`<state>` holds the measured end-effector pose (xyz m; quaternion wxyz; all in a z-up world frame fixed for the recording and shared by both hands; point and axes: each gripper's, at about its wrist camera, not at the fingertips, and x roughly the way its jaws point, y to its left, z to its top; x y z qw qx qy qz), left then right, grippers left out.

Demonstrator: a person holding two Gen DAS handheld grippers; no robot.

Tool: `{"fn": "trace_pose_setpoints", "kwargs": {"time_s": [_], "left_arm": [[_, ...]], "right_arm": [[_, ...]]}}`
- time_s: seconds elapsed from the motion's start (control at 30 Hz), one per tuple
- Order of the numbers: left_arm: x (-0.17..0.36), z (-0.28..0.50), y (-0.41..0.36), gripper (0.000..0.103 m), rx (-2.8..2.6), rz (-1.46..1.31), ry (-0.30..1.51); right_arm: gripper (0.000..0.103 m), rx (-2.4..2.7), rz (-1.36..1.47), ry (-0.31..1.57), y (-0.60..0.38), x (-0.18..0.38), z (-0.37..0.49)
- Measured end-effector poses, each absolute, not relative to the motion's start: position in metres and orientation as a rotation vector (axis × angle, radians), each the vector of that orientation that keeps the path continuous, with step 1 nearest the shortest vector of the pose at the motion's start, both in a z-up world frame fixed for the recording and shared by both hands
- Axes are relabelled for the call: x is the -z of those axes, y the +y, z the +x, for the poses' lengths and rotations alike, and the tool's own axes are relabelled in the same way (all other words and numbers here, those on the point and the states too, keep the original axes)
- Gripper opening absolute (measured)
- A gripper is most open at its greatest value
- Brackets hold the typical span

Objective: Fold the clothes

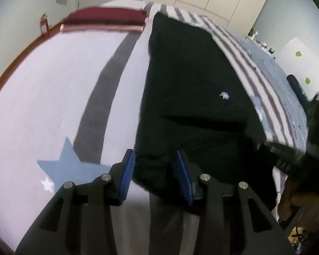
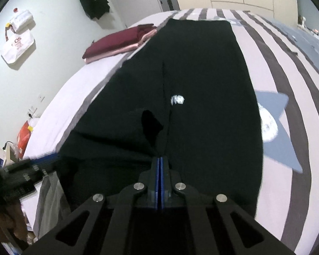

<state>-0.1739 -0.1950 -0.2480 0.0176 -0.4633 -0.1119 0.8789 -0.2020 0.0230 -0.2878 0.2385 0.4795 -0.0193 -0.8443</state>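
Black folds hid what the pressed-together right hand-held gripper [image 2: 160, 159] pinched; the black garment [image 1: 191, 80] lay between the spread left hand-held gripper [image 1: 156, 159].

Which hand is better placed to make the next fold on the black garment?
Right, probably. The right tongs are shut on the near edge of the black fabric garment, ready to carry it over. The left tongs are open at the hem, gripping nothing.
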Motion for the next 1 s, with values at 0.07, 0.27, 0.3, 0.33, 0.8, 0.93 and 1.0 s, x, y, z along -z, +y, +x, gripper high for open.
{"fn": "trace_pose_setpoints", "kwargs": {"time_s": [0.07, 0.27, 0.3, 0.33, 0.8, 0.93, 1.0], "left_arm": [[0.24, -0.184, -0.194, 0.037, -2.766, -1.397, -0.332], [0.253, -0.238, -0.19, 0.037, -2.774, -1.439, -0.294], [0.257, -0.247, -0.191, 0.037, -2.761, -1.445, -0.302], [0.264, -0.252, -0.192, 0.037, -2.736, -1.485, -0.282], [0.29, -0.218, -0.179, 0.037, -2.653, -1.572, -0.28], [0.287, -0.215, -0.175, 0.037, -2.641, -1.571, -0.306], [0.284, -0.215, -0.175, 0.037, -2.628, -1.559, -0.341]], "right_arm": [[0.0, 2.309, 1.337, -0.054, 0.031, 0.291, -0.197], [0.003, 2.33, 1.334, -0.114, 0.042, 0.283, -0.197], [0.004, 2.335, 1.321, -0.128, 0.04, 0.279, -0.201], [0.005, 2.339, 1.309, -0.142, 0.039, 0.276, -0.204], [0.036, 2.206, 1.258, -0.155, -0.005, 0.274, -0.218], [0.033, 2.194, 1.266, -0.155, -0.005, 0.275, -0.216], [0.033, 2.202, 1.273, -0.159, 0.0, 0.273, -0.215]]}}
